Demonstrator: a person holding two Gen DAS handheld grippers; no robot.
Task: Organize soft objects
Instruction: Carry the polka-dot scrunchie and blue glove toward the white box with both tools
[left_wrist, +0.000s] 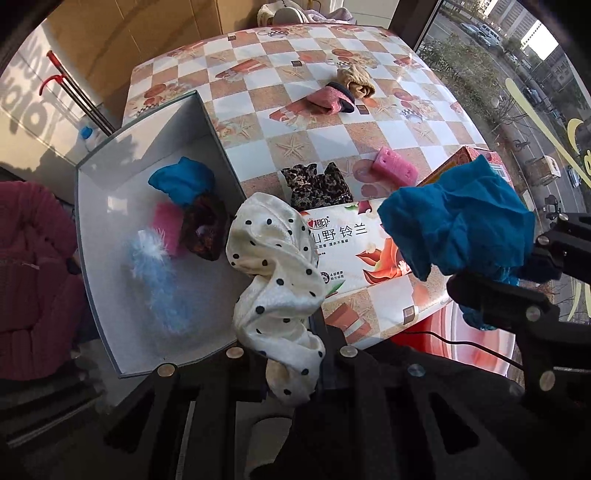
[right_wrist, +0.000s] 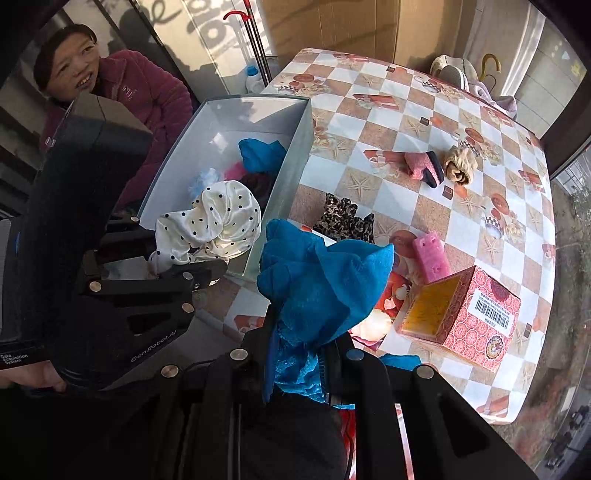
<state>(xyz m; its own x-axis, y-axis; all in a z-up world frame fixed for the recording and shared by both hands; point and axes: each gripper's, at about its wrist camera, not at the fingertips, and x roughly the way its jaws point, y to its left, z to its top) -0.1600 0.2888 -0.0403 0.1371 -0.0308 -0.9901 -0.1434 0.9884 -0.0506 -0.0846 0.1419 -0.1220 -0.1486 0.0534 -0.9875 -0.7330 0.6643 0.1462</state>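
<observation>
My left gripper is shut on a white scrunchie with black dots, which hangs over the near right corner of the grey box. My right gripper is shut on a crumpled blue cloth, held above the table edge beside the box. In the left wrist view the right gripper and its blue cloth show at the right. In the right wrist view the left gripper carries the dotted scrunchie. Inside the box lie a blue cloth, a pink sponge, a dark scrunchie and a pale blue fluffy piece.
On the checked table lie a leopard cloth, a pink sponge, a pink sock, a tan knit piece, a tissue pack and a red carton. A person in a maroon jacket sits beyond the box.
</observation>
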